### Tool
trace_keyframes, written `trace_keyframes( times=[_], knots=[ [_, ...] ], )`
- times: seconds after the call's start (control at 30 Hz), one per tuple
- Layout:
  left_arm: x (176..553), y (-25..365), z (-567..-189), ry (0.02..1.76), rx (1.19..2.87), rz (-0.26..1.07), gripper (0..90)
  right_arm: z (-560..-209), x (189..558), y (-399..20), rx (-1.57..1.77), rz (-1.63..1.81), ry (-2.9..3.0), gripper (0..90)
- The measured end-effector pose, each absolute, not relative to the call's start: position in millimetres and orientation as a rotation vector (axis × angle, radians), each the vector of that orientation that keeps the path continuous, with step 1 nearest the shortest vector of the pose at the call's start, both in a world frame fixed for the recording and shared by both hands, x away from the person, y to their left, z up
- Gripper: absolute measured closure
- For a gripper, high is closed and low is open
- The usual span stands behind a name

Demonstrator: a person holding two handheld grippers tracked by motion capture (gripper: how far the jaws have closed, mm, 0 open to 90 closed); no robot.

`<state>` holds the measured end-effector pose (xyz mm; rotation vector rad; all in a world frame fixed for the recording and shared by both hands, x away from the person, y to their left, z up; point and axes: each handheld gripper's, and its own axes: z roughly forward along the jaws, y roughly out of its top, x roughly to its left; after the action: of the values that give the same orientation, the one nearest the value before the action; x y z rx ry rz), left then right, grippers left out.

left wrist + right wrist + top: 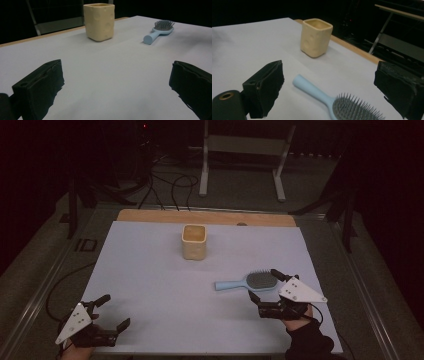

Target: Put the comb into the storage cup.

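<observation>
Right there, hovered over the hairbrush (252,281) head with the right gripper (264,285), jaws spread wide either side. Lay bristles-up on the table (150,285), near the cup (194,241). Waited at the near-left corner, left gripper (114,311) wide open too.

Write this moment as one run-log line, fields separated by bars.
right tool: open, straddling hairbrush head | left tool: open, idle | cup: upright, apart

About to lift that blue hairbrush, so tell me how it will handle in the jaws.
The hairbrush looks like stiff plastic, so it probably won't flex. Its smooth round handle may slip or twist when pinched. The bristled head looks bulkier than the handle, so held by the handle's end it would likely droop headfirst.
</observation>
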<state>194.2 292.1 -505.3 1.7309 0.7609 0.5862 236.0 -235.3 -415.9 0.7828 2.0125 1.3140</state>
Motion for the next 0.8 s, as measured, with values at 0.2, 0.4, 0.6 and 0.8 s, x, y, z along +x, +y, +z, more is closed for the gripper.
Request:
trace_keyframes(
  times=[0.2, 0.4, 0.6, 0.8],
  knots=[
    [194, 292, -506, 0.759, 1.733, 0.587, 0.0, -397, 248, -222, 0.727, 1.325, 2.065, 8.6],
    [194, 292, -506, 0.756, 1.736, 0.587, 0.0, -392, 263, -206, 0.698, 1.325, 2.084, 8.6],
    [194, 292, -506, 0.754, 1.737, 0.589, 0.0, -389, 277, -187, 0.680, 1.321, 2.108, 8.6],
    [194, 292, -506, 0.753, 1.739, 0.588, 0.0, -390, 289, -174, 0.699, 1.337, 2.123, 8.6]
  ],
)
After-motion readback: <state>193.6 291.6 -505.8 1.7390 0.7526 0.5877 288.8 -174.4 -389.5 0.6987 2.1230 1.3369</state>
